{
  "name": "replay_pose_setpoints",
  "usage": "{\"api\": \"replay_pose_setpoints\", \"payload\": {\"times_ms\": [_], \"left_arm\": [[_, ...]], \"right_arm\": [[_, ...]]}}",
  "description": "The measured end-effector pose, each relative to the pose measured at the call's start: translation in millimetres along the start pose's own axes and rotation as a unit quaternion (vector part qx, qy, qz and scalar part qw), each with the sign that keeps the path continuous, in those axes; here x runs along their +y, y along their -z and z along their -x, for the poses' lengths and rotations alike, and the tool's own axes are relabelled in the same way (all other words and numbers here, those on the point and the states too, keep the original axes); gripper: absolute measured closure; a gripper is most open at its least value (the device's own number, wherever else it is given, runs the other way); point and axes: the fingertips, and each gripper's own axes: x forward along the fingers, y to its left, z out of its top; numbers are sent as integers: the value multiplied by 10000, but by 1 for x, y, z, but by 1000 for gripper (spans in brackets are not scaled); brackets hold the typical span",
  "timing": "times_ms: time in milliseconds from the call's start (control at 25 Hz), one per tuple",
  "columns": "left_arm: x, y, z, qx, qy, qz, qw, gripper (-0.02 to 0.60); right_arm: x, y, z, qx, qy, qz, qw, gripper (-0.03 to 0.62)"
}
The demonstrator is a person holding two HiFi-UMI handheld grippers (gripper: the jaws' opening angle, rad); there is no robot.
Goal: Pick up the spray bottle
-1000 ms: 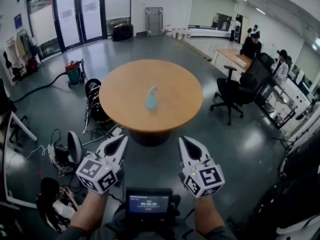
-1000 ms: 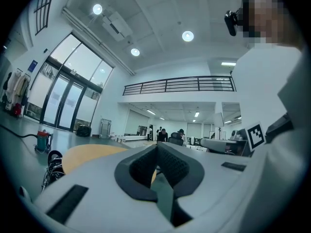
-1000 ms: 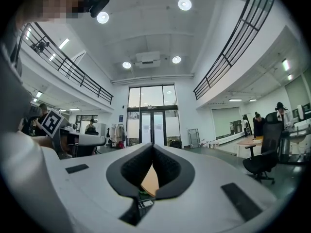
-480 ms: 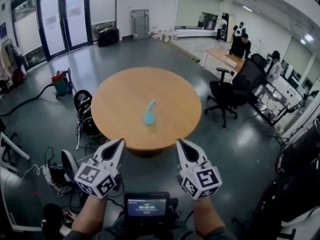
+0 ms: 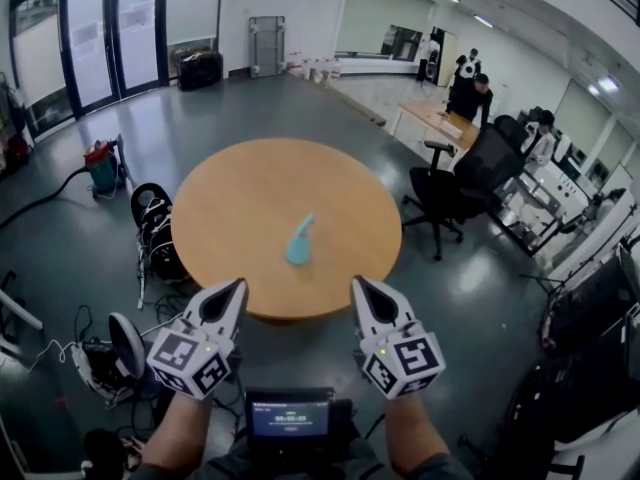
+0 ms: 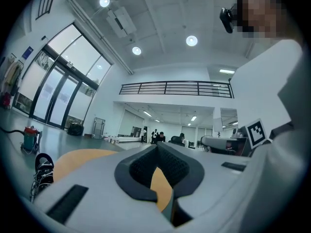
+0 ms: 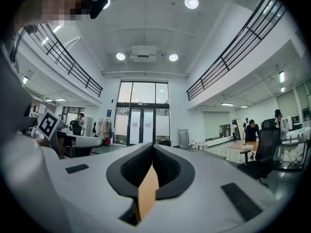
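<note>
Head view: both grippers clenched and empty, bottle out on the table

Nearest you, a small screen point(image 5: 290, 415) sits low between your forearms. Just beyond it you hold your left gripper point(image 5: 237, 288) and right gripper point(image 5: 359, 286) side by side. Both point toward the round wooden table point(image 5: 225, 203), and their tips overlap its near rim as you see it. Each gripper's jaws are pressed together with nothing between them. The left gripper view and the right gripper view show only a sliver of tabletop colour through the notch behind the closed pads.

The spray bottle point(image 5: 299, 243) is pale blue and stands alone near the middle of the table. It is well apart from both grippers and roughly in line with the gap between them.

Past the table's left side a black bag point(image 5: 152, 230) rests on the floor, and on the right stands a black office chair point(image 5: 445, 190). Farther back you have a red-and-green vacuum point(image 5: 101, 164) on the left, a desk point(image 5: 440, 118) with people beside it on the right, and tall glass doors point(image 5: 95, 23) at the far wall.
</note>
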Motion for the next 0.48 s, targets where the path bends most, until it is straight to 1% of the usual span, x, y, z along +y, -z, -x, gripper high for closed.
{"api": "replay_pose_setpoints", "payload": {"times_ms": [200, 480], "left_arm": [[23, 2, -19, 80, -85, 7, 9999, 583], [44, -7, -70, 100, -209, -155, 9996, 583]], "right_arm": [[-9, 3, -31, -57, -93, -71, 9999, 585], [-46, 2, -80, -149, -280, -155, 9994, 585]]}}
